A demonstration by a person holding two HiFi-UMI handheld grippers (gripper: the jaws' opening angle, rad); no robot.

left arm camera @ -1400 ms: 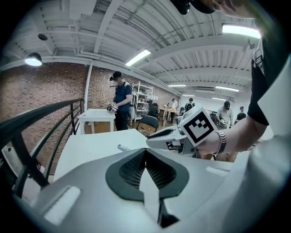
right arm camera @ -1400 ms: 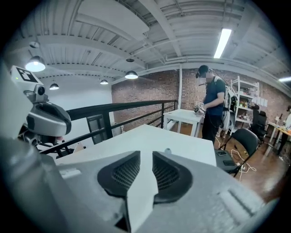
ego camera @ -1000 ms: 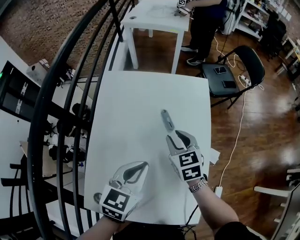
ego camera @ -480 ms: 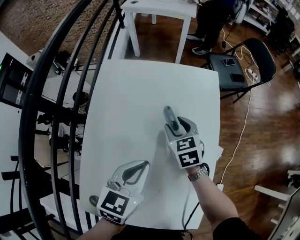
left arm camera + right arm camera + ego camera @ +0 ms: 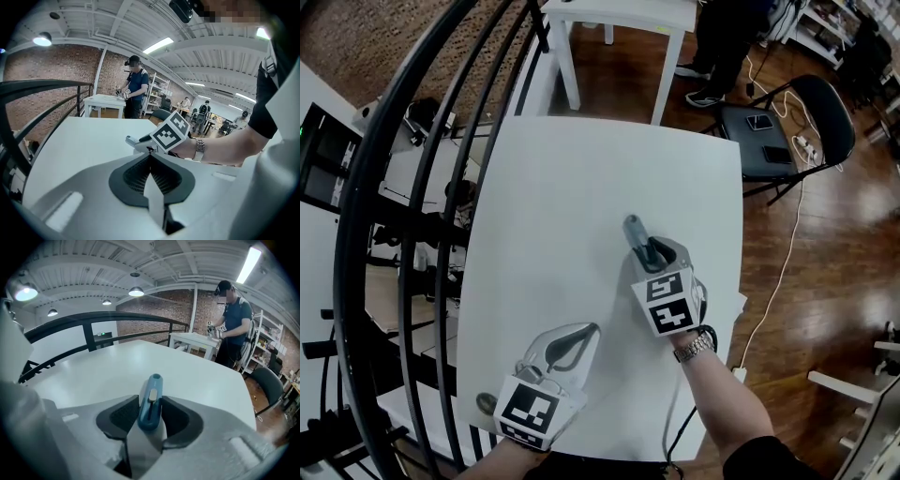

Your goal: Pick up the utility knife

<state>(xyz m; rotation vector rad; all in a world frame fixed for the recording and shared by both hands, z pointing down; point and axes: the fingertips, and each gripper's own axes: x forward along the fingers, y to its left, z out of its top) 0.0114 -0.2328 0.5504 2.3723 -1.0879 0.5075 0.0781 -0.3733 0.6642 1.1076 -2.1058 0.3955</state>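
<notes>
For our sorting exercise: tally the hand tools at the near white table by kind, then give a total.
utility knife: 1
tongs: 2 (left tongs, right tongs)
Total: 3

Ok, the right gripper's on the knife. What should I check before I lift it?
1. Right gripper jaws closed on the utility knife: ok.
2. Knife centred between the jaws and in line with them: ok.
3. Blade retracted: none shows at the exposed end, the other end is hidden in the gripper: cannot tell.
4. Left gripper shut, empty and apart from the knife: ok.
5. Nothing else on the table near the knife: ok.
6. Knife off the table surface: cannot tell.
</notes>
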